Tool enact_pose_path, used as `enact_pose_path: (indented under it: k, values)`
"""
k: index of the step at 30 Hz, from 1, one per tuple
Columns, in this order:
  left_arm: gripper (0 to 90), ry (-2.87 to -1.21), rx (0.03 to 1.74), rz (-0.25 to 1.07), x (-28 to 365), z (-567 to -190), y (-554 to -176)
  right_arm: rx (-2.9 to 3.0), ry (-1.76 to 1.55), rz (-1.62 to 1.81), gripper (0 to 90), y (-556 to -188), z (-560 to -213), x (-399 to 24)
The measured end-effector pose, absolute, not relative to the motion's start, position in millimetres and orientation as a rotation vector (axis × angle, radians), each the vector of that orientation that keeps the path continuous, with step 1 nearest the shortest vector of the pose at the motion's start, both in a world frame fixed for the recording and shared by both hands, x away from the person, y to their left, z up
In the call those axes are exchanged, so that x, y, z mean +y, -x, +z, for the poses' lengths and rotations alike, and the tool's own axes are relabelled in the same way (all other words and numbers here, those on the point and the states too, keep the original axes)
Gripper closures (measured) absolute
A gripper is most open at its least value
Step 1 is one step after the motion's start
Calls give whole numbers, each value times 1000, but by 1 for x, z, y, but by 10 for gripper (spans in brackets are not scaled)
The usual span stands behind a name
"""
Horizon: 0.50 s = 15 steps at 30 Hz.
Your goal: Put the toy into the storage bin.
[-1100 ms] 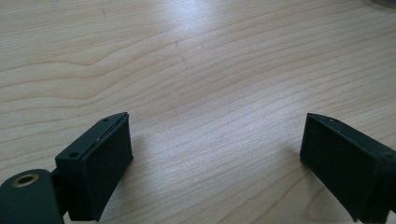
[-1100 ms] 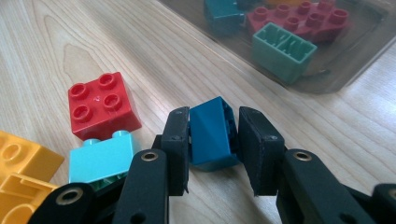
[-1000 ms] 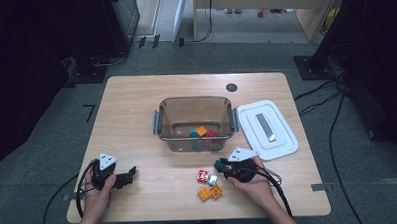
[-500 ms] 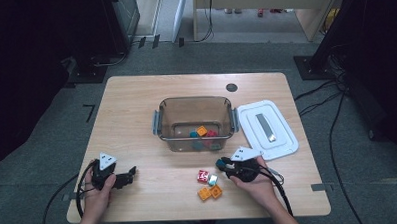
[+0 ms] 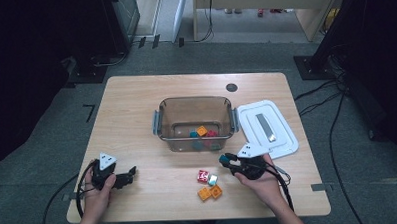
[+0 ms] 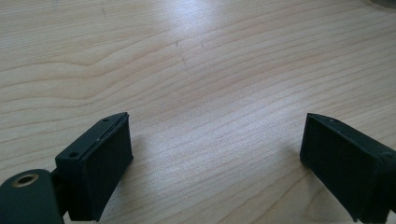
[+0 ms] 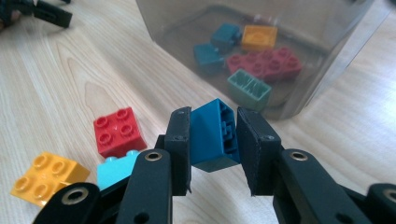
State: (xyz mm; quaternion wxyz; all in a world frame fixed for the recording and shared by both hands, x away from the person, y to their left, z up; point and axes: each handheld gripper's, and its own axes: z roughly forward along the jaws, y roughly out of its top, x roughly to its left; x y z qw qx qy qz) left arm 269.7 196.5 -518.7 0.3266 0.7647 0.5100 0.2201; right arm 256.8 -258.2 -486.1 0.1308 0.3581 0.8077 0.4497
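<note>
Left gripper (image 5: 131,173) sits idle near the wooden table's (image 5: 136,119) front left, jaws wide apart on nothing. Moving right: loose red, light-blue and orange plastic bricks (image 5: 208,184) on the tabletop, then our right gripper (image 5: 223,160) pinching a dark teal plastic brick (image 7: 212,135), raised just in front of the clear plastic bin (image 5: 159,124). Risk as we see it: brick sits skewed between the pads, could twist out or clip the bin's near wall.
</note>
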Motion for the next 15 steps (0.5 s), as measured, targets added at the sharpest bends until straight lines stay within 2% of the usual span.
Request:
enact_pose_path:
  k: [15]
  values:
    - [91,-2002,1337,577,196,-519,-270,2281,-1020,1417,679,-253,-431,-271]
